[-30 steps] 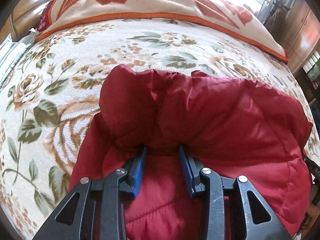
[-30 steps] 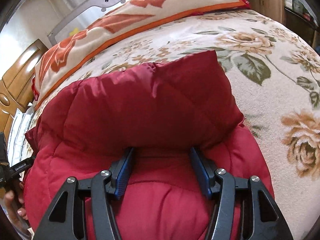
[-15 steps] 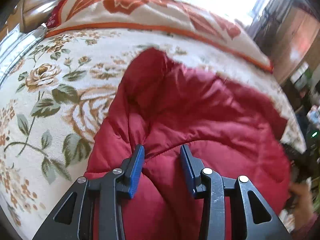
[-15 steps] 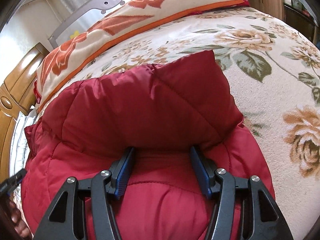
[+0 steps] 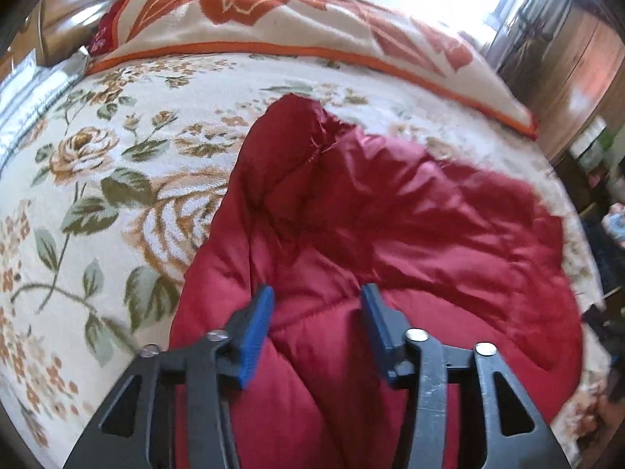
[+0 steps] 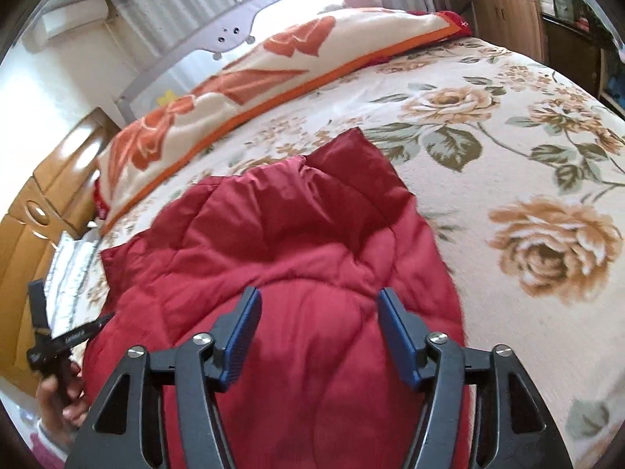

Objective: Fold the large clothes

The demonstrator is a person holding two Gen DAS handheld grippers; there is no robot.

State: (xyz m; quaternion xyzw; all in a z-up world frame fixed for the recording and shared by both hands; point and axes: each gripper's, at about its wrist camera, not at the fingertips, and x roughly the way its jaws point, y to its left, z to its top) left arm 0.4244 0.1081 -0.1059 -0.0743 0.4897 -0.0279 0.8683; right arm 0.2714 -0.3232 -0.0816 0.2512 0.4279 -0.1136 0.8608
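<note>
A red padded jacket (image 5: 390, 242) lies bunched on a floral bedspread (image 5: 117, 179), its folded upper part pointing toward a rolled orange-flowered blanket (image 5: 297, 19) at the far side of the bed; in the right wrist view the same jacket (image 6: 297, 234) sits left of centre on the bedspread (image 6: 527, 156), with the blanket (image 6: 242, 78) beyond it. The left gripper (image 5: 316, 305) hangs over the near part of the jacket; its jaws have just been opening, and the blue pads (image 5: 256, 330) stand apart with quilted fabric seen between them but not pinched, so it has let go. The right gripper (image 6: 318, 308) hovers above the jacket's near bulge; its jaws have likewise just been widening, the pads (image 6: 398, 336) clear of the cloth, released. At the lower left of the right wrist view a hand (image 6: 58, 398) grips a black handle.
</note>
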